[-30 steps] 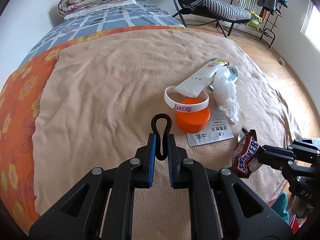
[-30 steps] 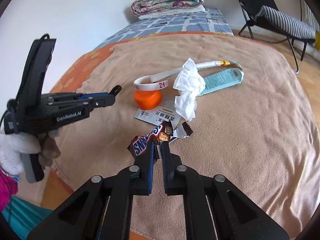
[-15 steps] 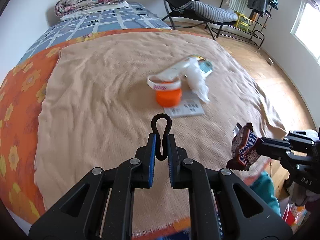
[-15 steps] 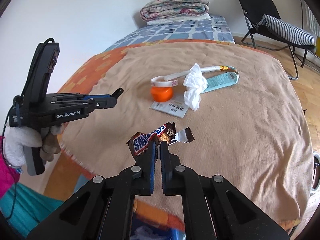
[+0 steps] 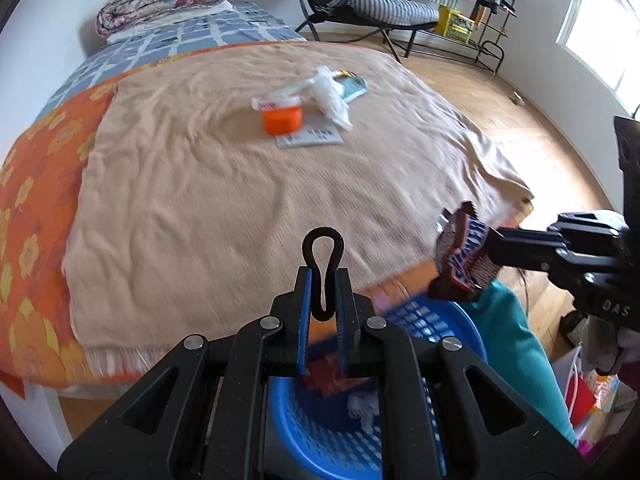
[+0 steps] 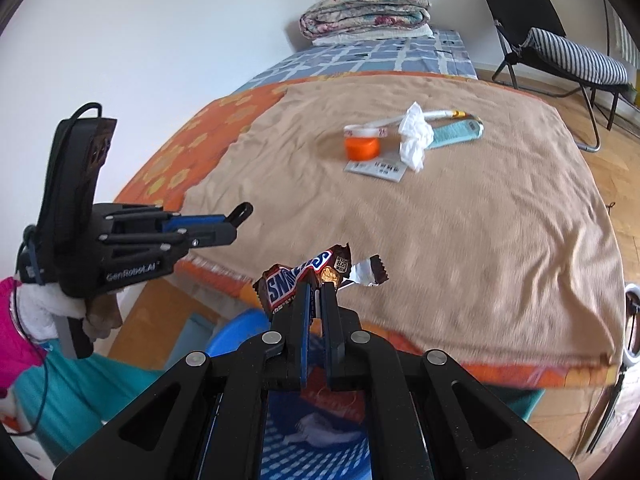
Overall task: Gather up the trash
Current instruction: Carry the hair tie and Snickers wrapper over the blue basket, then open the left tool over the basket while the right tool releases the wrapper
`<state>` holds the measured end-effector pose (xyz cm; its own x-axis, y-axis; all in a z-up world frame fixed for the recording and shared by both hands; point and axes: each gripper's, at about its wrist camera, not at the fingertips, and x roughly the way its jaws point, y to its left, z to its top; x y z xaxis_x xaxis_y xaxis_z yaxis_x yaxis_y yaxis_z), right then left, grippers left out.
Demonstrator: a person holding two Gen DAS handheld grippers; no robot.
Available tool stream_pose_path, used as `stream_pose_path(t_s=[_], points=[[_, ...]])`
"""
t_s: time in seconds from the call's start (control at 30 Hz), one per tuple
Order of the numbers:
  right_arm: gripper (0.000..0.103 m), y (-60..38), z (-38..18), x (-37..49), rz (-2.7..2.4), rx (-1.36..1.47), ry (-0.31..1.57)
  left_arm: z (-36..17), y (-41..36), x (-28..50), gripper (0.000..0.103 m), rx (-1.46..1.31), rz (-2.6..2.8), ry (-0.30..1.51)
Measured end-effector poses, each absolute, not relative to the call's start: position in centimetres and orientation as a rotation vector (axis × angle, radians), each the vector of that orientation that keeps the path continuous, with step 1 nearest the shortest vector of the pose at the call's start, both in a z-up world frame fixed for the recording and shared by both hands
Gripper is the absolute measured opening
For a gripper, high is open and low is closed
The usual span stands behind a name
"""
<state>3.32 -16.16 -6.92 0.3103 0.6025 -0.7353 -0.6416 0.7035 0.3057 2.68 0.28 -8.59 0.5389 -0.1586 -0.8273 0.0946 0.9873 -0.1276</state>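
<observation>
open blue basket below both grippers — bed edge just beyond

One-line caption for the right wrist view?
Right gripper holds a Snickers wrapper above the blue basket at the bed's edge.

Blue basket half-hidden; contents unclear.

"SNICKERS" on wrapper, "GenRobot.AI" on left gripper
</observation>
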Motion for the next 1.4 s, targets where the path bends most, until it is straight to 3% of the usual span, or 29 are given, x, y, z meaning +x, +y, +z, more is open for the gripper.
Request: stream_pose_path(t_s=[0.47, 1.03, 1.07, 1.17, 1.2, 1.3, 1.37, 1.4], points=[[0.004, -16.2, -10.2, -2.1, 0.826, -0.075, 1.026, -13.1, -2.0, -2.7, 0.01, -0.052, -0.19, 1.092], [0.004, -15.5, -14.1, -3.4, 0.816, -0.065, 1.143, -16.1, -3.1, -4.0, 0.01, -0.041, -0.215, 1.165], [0.004, -15.4, -14.3, -3.3, 0.814, -0.065, 1.153, -16.1, -3.1, -4.0, 0.011, -0.04, -0.215, 1.169], [0.004, -15.3, -14.8, -3.1, 0.805, -0.065, 1.173, -16.3, -3.2, -3.9, 0.036, -0.034, -0.209, 1.176], [0.004, -15.3, -14.9, -3.1, 0.801, -0.066, 1.178, -16.3, -3.2, -3.8, 0.037, -0.036, -0.209, 1.176], [0.015, -15.4, -15.2, -2.8, 0.791, -0.055, 1.196, -16.4, -3.3, -3.9, 0.037, -0.037, -0.208, 1.185], [0.037, -15.6, -15.3, -2.6, 0.789, -0.037, 1.205, -16.5, -3.4, -3.8, 0.038, -0.04, -0.21, 1.192], [0.043, -15.7, -15.3, -2.6, 0.788, -0.027, 1.209, -16.6, -3.4, -3.8, 0.039, -0.039, -0.209, 1.197]])
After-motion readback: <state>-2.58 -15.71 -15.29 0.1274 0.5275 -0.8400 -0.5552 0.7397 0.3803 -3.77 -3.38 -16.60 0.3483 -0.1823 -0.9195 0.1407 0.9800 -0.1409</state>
